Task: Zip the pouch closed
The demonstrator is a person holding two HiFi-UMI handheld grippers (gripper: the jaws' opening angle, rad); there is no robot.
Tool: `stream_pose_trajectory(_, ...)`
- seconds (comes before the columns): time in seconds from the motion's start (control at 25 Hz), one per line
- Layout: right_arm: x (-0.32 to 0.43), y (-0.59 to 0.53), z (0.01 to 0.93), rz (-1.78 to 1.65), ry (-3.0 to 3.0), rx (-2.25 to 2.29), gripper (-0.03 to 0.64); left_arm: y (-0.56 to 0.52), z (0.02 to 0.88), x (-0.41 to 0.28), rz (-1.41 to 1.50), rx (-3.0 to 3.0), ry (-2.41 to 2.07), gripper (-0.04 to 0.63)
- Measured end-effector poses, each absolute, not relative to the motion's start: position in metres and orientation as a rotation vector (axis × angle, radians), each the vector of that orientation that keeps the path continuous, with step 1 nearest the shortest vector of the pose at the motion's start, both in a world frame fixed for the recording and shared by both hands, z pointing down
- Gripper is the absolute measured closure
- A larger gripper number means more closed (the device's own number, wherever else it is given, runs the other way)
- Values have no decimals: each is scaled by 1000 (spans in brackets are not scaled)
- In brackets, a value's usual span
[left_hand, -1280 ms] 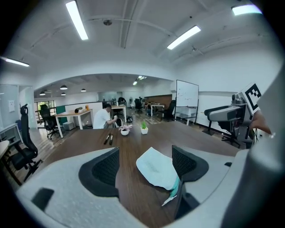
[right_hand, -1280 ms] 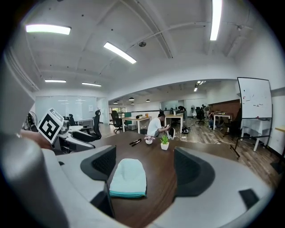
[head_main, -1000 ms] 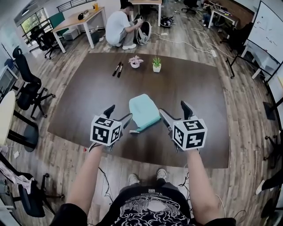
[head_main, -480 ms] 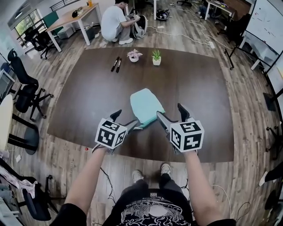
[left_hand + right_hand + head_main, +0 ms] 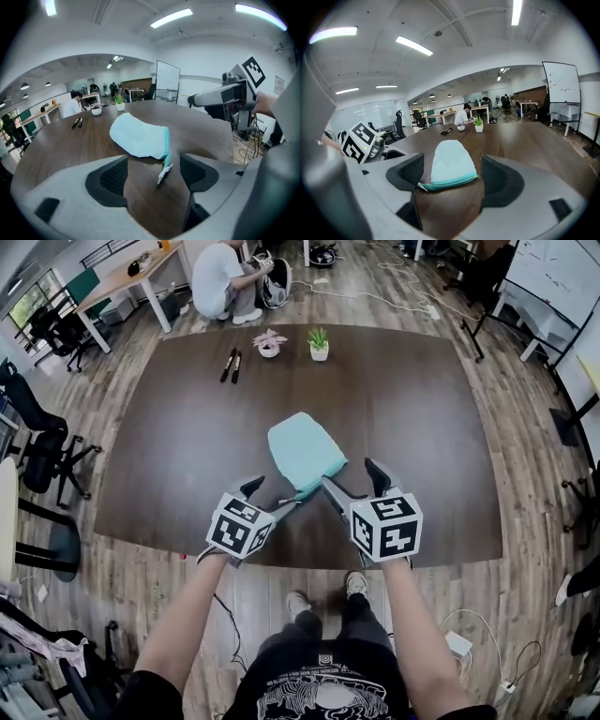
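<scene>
Both tongs are hovering low over the near part of the table. The left tongs are standing spread with nothing between the pads. The right tongs have just been closing a little but are gaping wide too, gripping nothing.

The dark tabletop is looking smooth under them, and that is the biggest worry: nothing is anchoring what is lying on it.

The pouch, pale blue and limp, is lying flat just ahead of both tongs, in the gap between them, untouched. If one side tugs before the other is pinning the cloth, I expect the whole thing to slide or bunch up.

Its teal zipper is running along the edge facing the right tongs, straight across the line of their jaws. Broad pads closing there could be catching loose fabric along with the teeth, and the slider might jam.

The small pale tab at the zipper's end is sitting just in front of the left tongs' gap. It is tiny against those pads, so it could be slipping out or getting missed. With both tongs this near each other, they are also risking a knock.
</scene>
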State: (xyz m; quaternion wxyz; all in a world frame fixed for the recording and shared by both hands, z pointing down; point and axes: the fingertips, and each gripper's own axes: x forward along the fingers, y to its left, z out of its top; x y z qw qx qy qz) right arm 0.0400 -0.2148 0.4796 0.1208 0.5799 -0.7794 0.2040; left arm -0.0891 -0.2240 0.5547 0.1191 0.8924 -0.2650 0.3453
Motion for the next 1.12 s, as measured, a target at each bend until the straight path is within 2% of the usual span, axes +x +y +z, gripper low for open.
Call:
stream_pose_trajectory(0.6, 44, -191, 500, 664, -2190, 1799, 245, -208, 592, -82, 1129, 2662, -507, 250)
stream_pose_trajectory(0.68, 44, -188, 501, 666, -2182, 1806, 247, -207, 592, -81, 1130, 2677, -492, 280)
stream_pose_trajectory(0.76, 44, -186, 501, 670, -2177, 1809, 247, -208, 591, -82, 1132, 2693, -491, 376)
stream_pose_trajectory(0.8, 44, -186, 502, 672, -2176, 1810, 247, -208, 592, -82, 1134, 2697, -488, 393)
stream_pose_trajectory(0.96, 44, -185, 500, 677, -2176, 1809, 248, -204, 595, -78, 1168, 2705, -435, 398)
stream_pose_trajectory(1.12, 42, -184, 502, 683, -2175, 1802, 249, -201, 600, -77, 1213, 2713, -391, 430)
